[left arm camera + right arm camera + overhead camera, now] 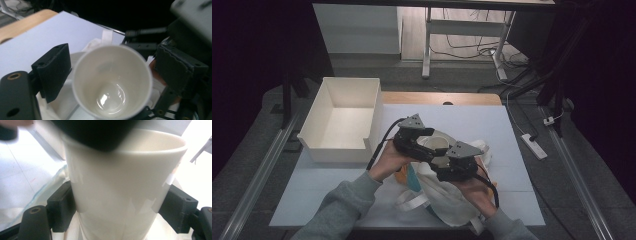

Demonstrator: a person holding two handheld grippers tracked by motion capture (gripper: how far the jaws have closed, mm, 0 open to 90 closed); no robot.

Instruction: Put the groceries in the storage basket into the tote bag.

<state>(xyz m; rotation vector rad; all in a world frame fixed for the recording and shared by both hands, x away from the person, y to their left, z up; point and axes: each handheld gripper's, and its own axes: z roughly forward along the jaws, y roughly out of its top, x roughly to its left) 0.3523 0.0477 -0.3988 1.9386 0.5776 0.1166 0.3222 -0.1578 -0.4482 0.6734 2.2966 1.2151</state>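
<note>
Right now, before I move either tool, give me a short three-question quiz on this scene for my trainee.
1. True or false: the glossy white tapered cup is empty.
2. Which one grips the cup's wall, the left tool or the right tool?
3. The open white rectangular box holds: A nothing, B a cup, C a bag.
Key: 1 true. 2 the right tool; the left tool's jaws stand open around the rim. 3 A.

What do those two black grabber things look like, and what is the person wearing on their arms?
Both tongs are black and blocky. The left tongs and right tongs each have a grey three-cornered plate on top and a black cable trailing back. Each has two chunky, square black pads. The person wears grey sleeves.
</note>
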